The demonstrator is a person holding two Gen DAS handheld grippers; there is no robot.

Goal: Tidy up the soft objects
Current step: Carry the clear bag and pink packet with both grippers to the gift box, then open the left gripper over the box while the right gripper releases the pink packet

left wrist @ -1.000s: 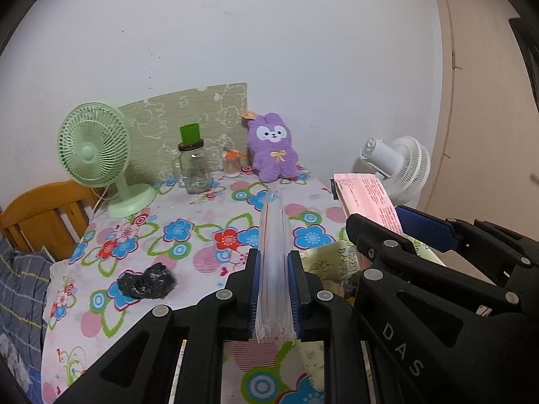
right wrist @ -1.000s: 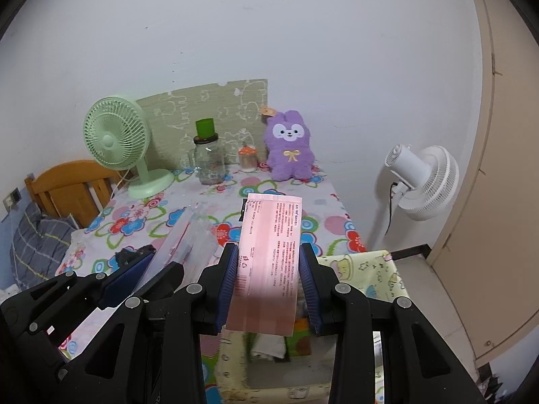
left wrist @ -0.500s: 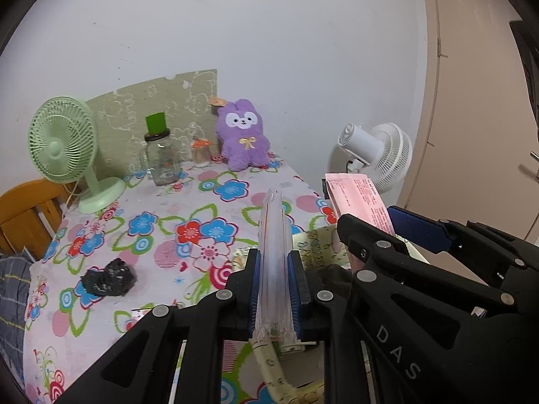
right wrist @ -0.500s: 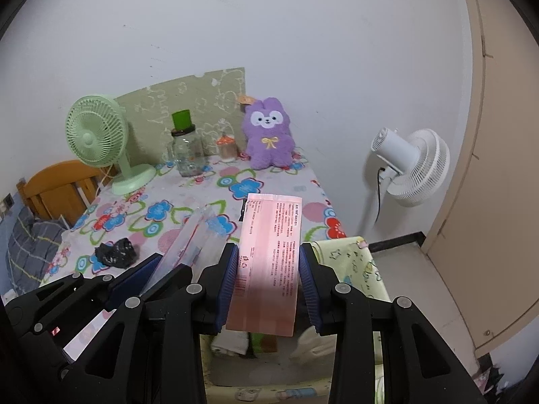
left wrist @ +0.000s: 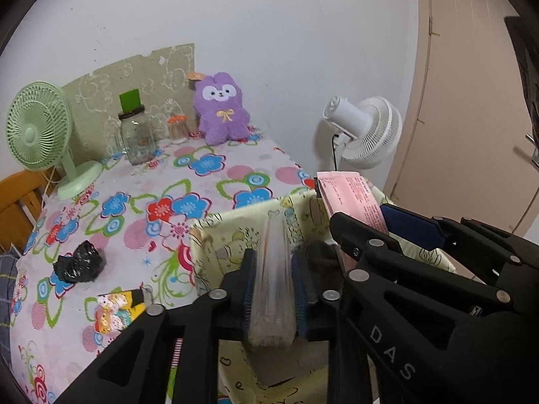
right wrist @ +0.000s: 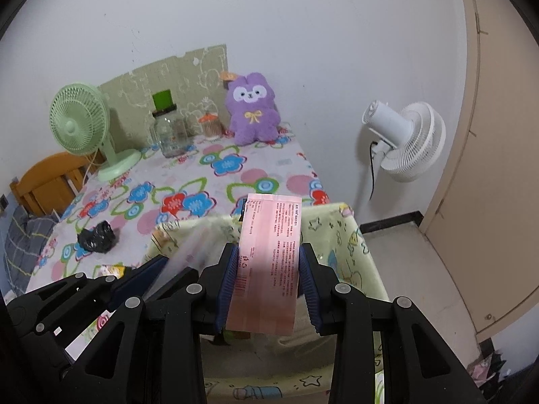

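Hovering over the bin's rim (right wrist: pixel 357 235), left claw (left wrist: pixel 274 289) loosens around clear packet (left wrist: pixel 273 269), right claw (right wrist: pixel 269 279) clamps pink packet (right wrist: pixel 269 259).

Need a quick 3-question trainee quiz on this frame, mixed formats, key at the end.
1. True or false: the right tool is shut on the pink packet.
2. Multiple choice: what lies below both tools? A) the yellow fabric bin B) a wooden drawer C) a metal bucket
3. Fill in: the soft toy at the back of the table, against the wall, is a ____ plush bunny.

Note for trainees: the left tool has a clear plastic bag between its pads, and its jaws are opening.

Key: 1 true; 2 A; 3 purple
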